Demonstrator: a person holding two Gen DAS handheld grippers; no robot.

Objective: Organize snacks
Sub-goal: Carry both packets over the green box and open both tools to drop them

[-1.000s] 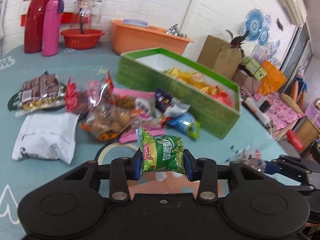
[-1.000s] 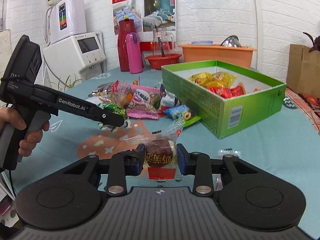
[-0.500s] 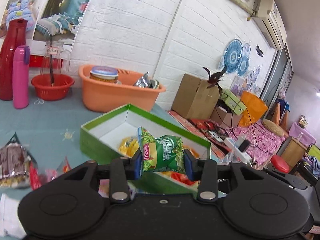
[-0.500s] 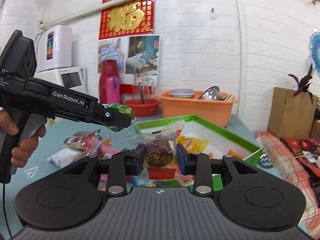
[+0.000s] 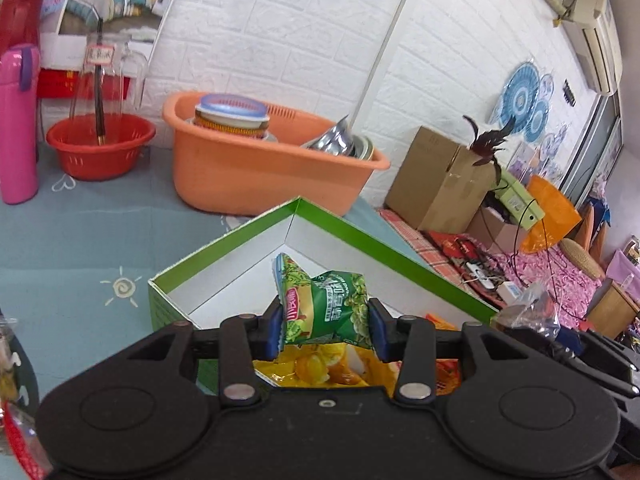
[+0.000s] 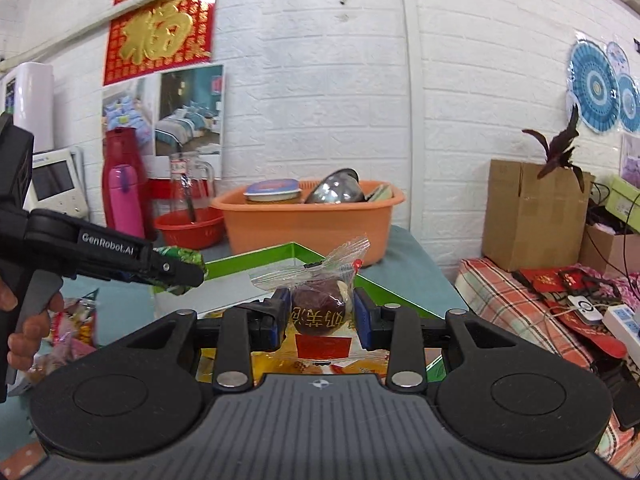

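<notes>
Fingers of the left gripper [image 5: 325, 327] clenched a green snack packet [image 5: 323, 309] above the green box [image 5: 400, 259]; the right gripper [image 6: 320, 317] pinched a wrapped date [image 6: 318, 310].

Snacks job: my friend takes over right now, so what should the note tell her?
Left tool: shut on the green snack packet, held over the green box.
Right tool: shut on the clear-wrapped dark candy, also at the box.
Done: yellow and orange packets already lie inside the box.
Left: drop both snacks in. More packets wait on the table by the left hand.
</notes>
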